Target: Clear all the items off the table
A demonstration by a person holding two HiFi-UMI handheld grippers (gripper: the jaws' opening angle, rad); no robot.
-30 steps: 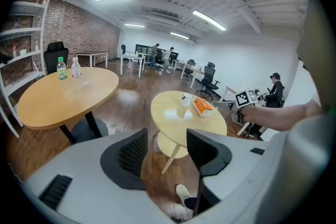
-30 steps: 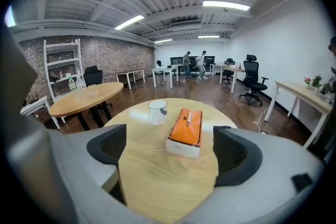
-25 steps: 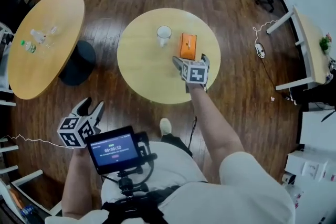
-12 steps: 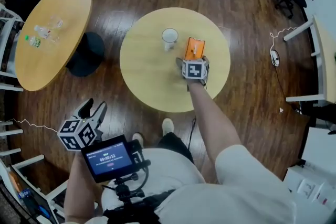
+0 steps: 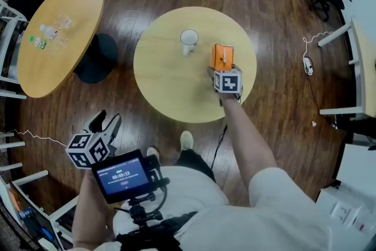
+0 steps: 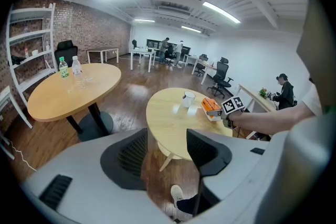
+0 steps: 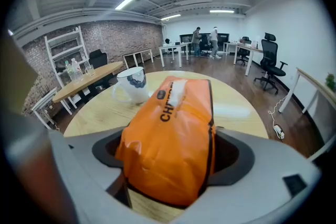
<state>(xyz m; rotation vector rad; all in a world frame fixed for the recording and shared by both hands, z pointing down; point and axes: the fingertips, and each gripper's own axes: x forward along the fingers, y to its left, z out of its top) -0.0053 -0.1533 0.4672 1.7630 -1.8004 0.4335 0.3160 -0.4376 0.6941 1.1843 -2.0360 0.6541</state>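
One arm outstretched, right tool [image 5: 222,72] closing, seemingly pinching orange pack [image 7: 168,128]; left tool [image 6: 167,150] agape.

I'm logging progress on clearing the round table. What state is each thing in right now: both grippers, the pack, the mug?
Right gripper: jaws closing on the orange pack, pads against its sides.
Orange pack: gripped at the round table; whether lifted, cannot tell.
White mug: upright on the table, untouched.
Left gripper: open, empty, held away from the table.
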